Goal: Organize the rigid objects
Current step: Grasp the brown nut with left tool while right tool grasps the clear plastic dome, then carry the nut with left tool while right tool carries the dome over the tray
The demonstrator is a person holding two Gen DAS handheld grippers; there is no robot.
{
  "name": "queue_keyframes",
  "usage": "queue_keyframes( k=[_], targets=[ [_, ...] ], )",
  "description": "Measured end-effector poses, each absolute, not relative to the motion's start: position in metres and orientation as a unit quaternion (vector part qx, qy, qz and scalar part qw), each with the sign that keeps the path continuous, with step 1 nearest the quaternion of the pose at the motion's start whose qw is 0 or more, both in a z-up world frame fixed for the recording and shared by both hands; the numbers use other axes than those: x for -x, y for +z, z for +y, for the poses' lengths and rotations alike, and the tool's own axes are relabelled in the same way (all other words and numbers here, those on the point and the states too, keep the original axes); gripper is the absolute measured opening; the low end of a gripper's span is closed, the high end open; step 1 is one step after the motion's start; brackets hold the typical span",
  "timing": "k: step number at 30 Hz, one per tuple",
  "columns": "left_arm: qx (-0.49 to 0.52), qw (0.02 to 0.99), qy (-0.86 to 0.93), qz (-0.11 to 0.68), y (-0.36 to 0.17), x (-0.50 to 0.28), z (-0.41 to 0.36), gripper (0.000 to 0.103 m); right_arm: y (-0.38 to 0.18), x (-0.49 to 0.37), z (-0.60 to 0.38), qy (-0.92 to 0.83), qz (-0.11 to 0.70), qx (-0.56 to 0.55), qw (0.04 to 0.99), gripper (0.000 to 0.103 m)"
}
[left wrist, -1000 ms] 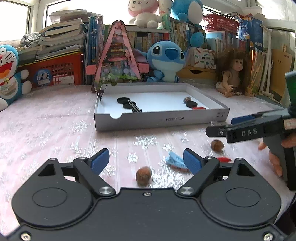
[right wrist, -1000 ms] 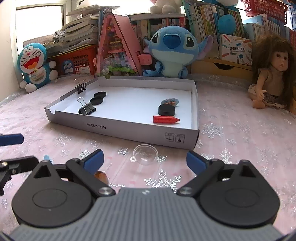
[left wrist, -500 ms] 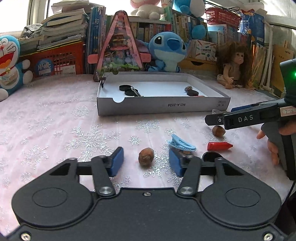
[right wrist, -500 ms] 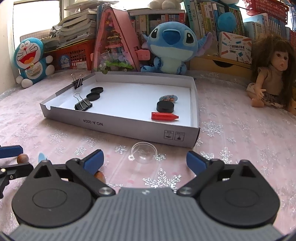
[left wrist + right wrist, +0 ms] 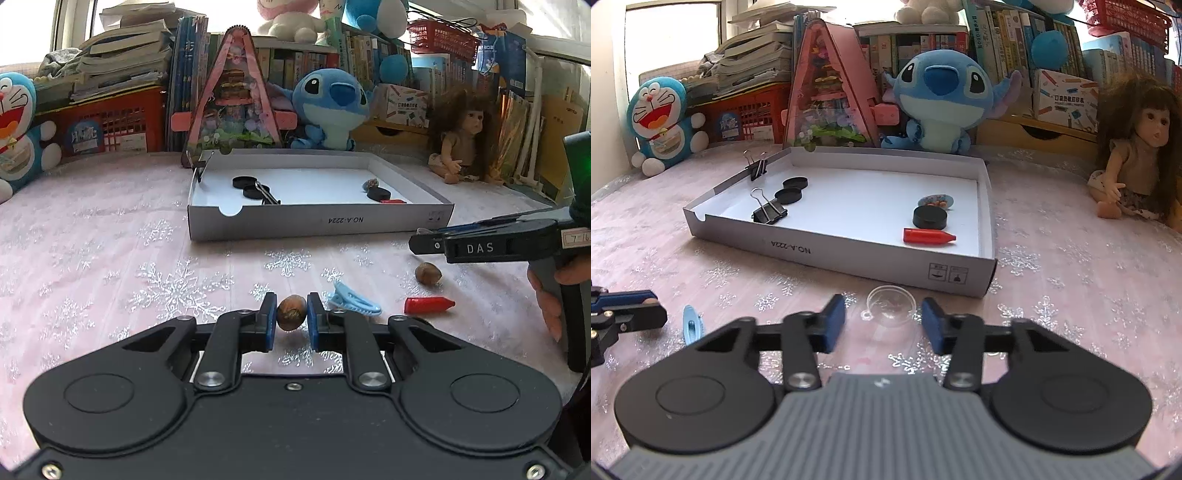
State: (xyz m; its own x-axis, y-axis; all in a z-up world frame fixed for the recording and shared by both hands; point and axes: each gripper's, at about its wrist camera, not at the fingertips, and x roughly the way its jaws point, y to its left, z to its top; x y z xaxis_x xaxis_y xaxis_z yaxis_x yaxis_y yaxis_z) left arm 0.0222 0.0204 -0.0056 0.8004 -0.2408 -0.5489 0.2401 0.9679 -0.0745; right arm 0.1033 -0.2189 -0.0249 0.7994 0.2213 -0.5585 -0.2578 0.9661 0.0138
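Since the earlier frames the left gripper [image 5: 291, 318] has closed from a wide spread onto the brown nut [image 5: 291, 314], which it now pinches between its blue pads just above the pink snowflake tablecloth [image 5: 110, 258]; the nut is roundish, its long axis roughly upright, though the pads hide its sides. The right gripper [image 5: 882, 325] has narrowed too but remains parted, its blue pads flanking the clear plastic dome [image 5: 891, 305] without touching it; the dome lies on the cloth just in front of the white cardboard tray [image 5: 849, 254]. To the right of the held nut lie a light blue clip [image 5: 352, 301], long axis running left-right, and a red crayon [image 5: 428, 305] with its tip pointing right; a second nut [image 5: 427, 274] sits beyond them under the right gripper's fingers. In the right wrist view that second nut and the loose crayon are hidden behind the gripper body. Inside the tray rest black discs [image 5: 792, 189], a binder clip [image 5: 767, 211], another red crayon [image 5: 928, 236] pointing right, and a small patterned badge [image 5: 935, 201] too small to read.
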Motion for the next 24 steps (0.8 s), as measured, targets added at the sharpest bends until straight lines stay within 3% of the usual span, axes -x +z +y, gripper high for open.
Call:
queue_keyframes(
  k=[1, 24],
  targets=[
    [0.0, 0.949, -0.127, 0.288, -0.005, -0.023, 0.02, 0.016, -0.024, -0.103, -0.219, 0.127, 0.292, 0.032, 0.947, 0.037],
    [0.019, 0.957, -0.1, 0.27, 0.031, -0.081, 0.029, 0.016, 0.005, -0.102, -0.229, 0.111, 0.253, 0.033, 0.96, 0.036]
  ],
)
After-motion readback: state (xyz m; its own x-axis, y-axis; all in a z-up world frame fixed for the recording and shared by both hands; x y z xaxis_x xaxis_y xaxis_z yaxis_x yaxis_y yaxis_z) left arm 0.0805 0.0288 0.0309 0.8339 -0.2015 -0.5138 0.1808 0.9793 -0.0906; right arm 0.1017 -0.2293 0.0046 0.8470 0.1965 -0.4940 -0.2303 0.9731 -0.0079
